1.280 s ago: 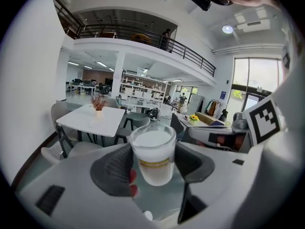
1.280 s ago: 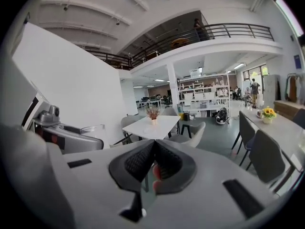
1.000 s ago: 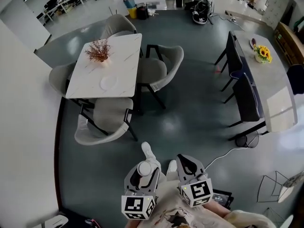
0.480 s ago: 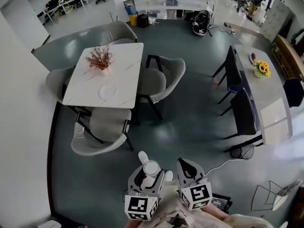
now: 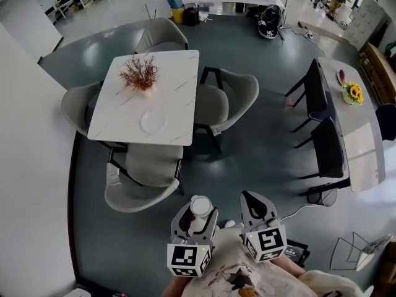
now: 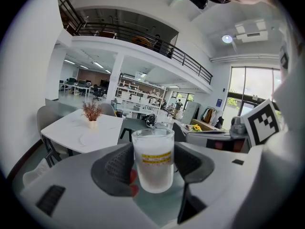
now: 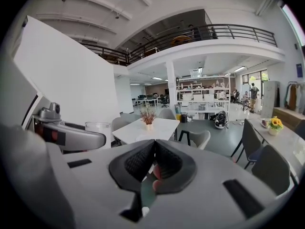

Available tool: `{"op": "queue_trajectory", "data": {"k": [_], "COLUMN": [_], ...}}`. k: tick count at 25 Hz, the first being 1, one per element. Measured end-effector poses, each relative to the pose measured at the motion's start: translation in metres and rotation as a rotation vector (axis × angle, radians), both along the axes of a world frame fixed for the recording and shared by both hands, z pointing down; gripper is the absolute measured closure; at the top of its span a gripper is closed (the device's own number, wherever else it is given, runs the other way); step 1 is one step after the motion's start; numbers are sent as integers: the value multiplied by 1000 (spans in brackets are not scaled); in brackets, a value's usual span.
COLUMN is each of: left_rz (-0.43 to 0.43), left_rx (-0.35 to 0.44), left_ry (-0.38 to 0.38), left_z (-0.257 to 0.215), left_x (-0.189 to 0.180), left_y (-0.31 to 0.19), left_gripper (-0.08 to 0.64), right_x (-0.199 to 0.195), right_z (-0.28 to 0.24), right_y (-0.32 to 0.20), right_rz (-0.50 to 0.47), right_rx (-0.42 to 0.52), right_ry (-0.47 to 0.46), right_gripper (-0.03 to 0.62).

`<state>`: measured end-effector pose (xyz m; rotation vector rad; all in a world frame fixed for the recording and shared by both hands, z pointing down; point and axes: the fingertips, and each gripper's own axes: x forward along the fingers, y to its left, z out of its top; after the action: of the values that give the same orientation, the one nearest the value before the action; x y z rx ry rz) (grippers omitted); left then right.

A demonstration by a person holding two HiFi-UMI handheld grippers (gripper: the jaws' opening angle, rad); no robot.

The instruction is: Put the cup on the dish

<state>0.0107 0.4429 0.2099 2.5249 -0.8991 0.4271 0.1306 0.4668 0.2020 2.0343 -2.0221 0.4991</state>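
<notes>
My left gripper (image 6: 152,163) is shut on a frosted glass cup (image 6: 153,159) with a yellow band, held upright between the dark pads. From the head view the cup (image 5: 200,206) and left gripper (image 5: 195,218) sit low in the picture, over the floor. A white dish (image 5: 153,121) lies on the white marble table (image 5: 179,82), far ahead and to the left; it also shows as a pale dish (image 6: 89,138) in the left gripper view. My right gripper (image 7: 154,151) is shut with nothing in it, and it sits beside the left one as the right gripper (image 5: 255,208).
A dried plant in a small pot (image 5: 142,75) stands on the table behind the dish. Grey chairs (image 5: 139,187) ring the table, one between me and the dish. A second long table (image 5: 362,138) with black chairs and yellow flowers (image 5: 354,93) runs along the right.
The view has shifted toward the marble table, which now appears larger and further right. Both grippers kept their hold and place.
</notes>
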Motion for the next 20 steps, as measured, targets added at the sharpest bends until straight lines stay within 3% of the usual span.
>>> {"op": "queue_trajectory", "data": {"k": [8, 13, 20], "left_rz": [26, 14, 3], "left_rx": [22, 17, -11], "left_ry": [13, 5, 9], "left_z": [-9, 0, 11], "left_x": [-36, -59, -65], "left_y": [-73, -107, -141], "left_gripper": [291, 293, 293], "right_x": [-39, -66, -64], "right_z": [-1, 3, 7], "right_y": [-78, -105, -142], "right_rz": [17, -23, -14], "right_rx": [11, -18, -39], "right_ry": [-22, -1, 8], "right_gripper": [587, 588, 587]}}
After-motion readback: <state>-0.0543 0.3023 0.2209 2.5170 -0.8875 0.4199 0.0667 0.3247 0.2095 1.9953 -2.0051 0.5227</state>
